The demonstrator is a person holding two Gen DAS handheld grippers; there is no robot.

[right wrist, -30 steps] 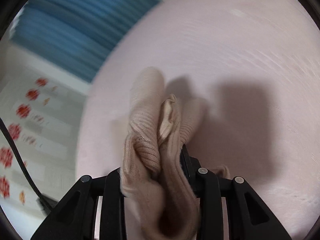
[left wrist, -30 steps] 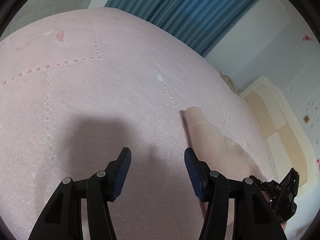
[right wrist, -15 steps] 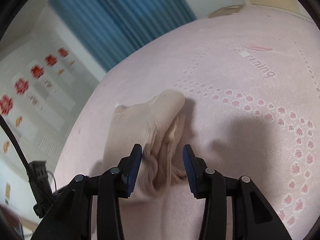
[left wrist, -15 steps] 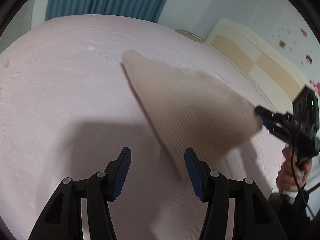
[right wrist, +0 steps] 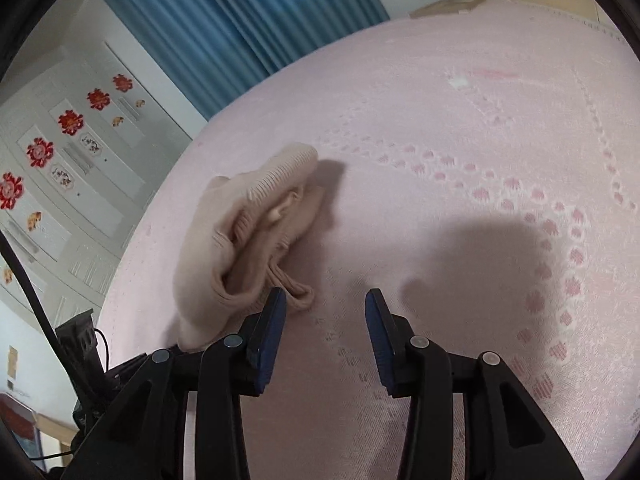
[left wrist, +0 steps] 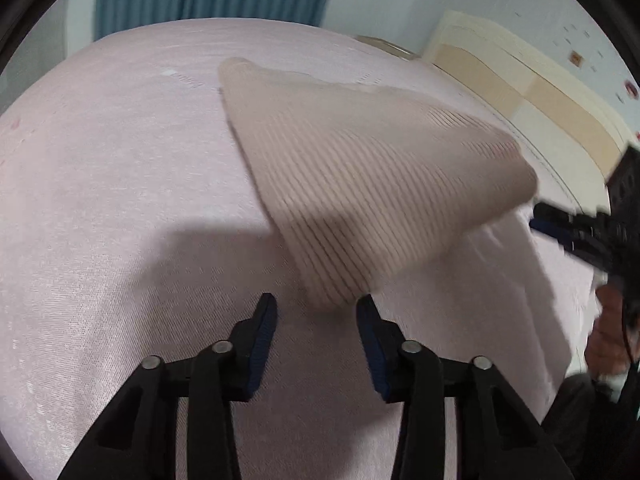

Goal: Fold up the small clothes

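A beige ribbed garment (left wrist: pixel 360 184) lies spread on the pink bedspread (left wrist: pixel 120 200). Its near corner reaches in just between the tips of my left gripper (left wrist: pixel 316 312), whose jaws are closing; the pads are not pressing on it. In the right wrist view the same garment (right wrist: pixel 256 224) lies bunched, with a thin strap loop beside the left fingertip (right wrist: pixel 276 304). My right gripper (right wrist: pixel 325 304) is open over bare bedspread with nothing between its fingers. The left wrist view shows it (left wrist: pixel 560 232) at the garment's right corner, held by a hand (left wrist: pixel 608 344).
The bedspread (right wrist: pixel 460 160) has a pink dotted pattern. A blue curtain (right wrist: pixel 240 20) hangs behind the bed, and a cream headboard (left wrist: pixel 520 92) stands at the right. Cupboard doors with red flower stickers (right wrist: pixel 68 128) are to the left.
My right gripper has let go of the garment and shifted right, leaving it bunched on the bed. My left gripper has come up to the garment's near corner and narrowed its jaws.
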